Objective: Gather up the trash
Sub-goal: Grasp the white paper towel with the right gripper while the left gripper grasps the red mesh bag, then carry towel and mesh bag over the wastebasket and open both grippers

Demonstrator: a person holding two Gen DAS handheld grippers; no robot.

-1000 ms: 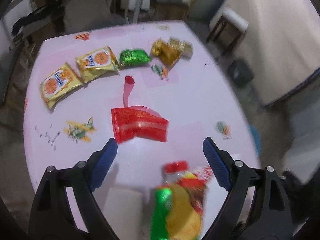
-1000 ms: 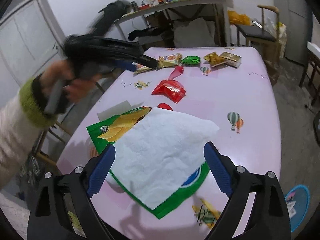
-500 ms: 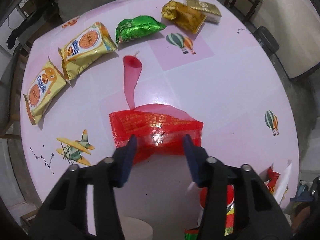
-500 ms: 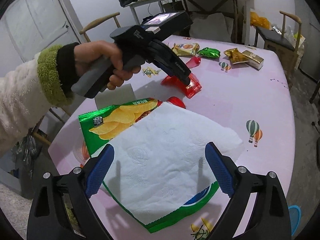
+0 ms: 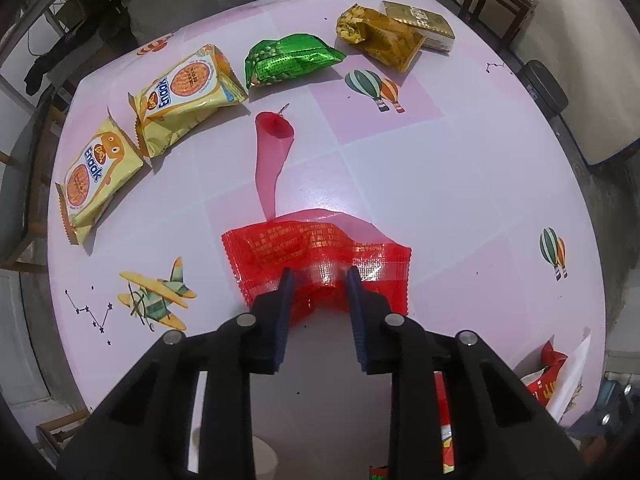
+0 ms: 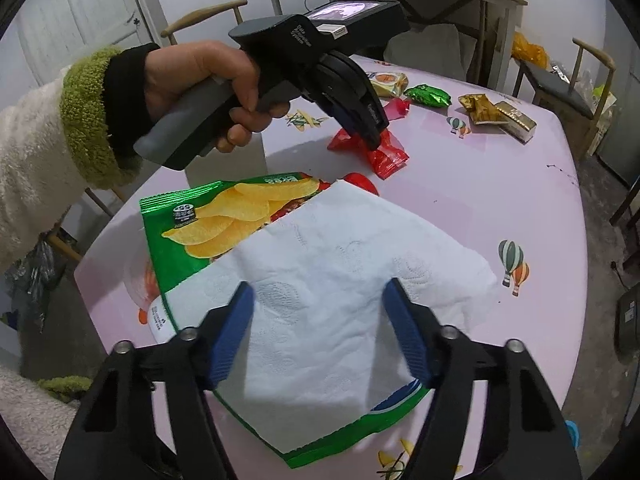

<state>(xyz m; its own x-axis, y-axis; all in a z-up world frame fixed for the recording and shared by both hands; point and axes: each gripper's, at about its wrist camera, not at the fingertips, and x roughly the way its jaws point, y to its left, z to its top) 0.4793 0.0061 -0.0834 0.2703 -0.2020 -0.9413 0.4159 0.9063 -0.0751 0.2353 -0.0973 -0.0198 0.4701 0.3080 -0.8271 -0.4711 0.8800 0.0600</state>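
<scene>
Left gripper (image 5: 318, 284) pinching the red wrapper (image 5: 316, 254); right gripper (image 6: 320, 320) wide open over a tissue (image 6: 340, 272).

Only the wrapper's near edge sits between the narrowed jaws, on the pink table (image 5: 460, 184); slick foil could slip free on lifting, and the tissue on the chip bag (image 6: 224, 216) could slide.

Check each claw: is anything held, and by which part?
Left claw pinches the red wrapper at the middle of its near edge. Right claw is open above the white paper towel, holding nothing.
</scene>
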